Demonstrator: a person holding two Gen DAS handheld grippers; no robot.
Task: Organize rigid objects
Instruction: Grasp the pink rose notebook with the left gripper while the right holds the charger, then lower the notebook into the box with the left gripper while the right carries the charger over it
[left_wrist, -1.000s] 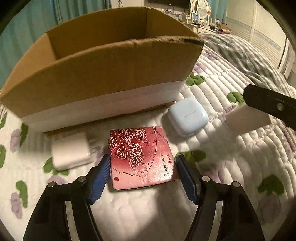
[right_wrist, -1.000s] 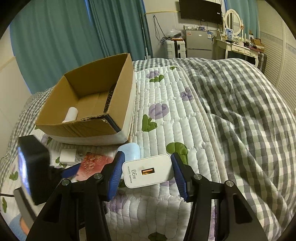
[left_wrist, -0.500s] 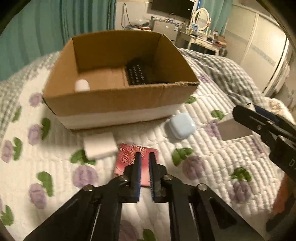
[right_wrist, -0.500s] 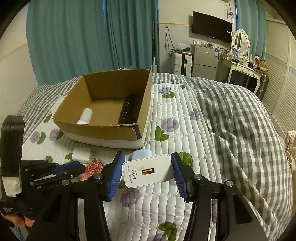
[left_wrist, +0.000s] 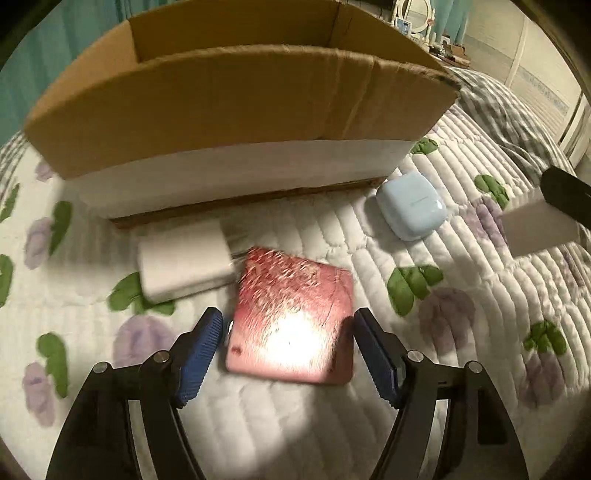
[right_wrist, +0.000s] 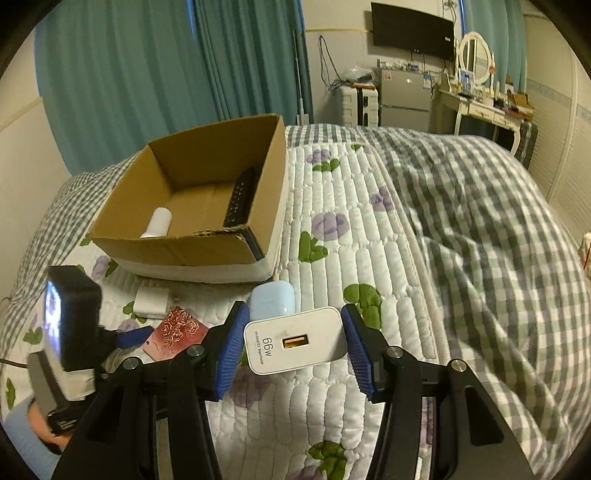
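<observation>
Bedroom sorting: my left hand-held gripper (left_wrist: 288, 354) sits spread around a red card case (left_wrist: 291, 317) on the quilt (left_wrist: 461, 332), not squeezing it. My right hand-held gripper (right_wrist: 293, 347) clamps a white charger (right_wrist: 295, 339). At 12 o'clock stands the cardboard box (left_wrist: 236, 110); at 2 o'clock, a blue earbud case (left_wrist: 410, 205).

Box wall (left_wrist: 236, 110) close ahead – white adapter (left_wrist: 184, 258) just left, open quilt (left_wrist: 461, 332) right.

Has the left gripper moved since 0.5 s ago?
Yes. The left gripper has dropped toward the box, and its jaws have opened around the red case.
</observation>
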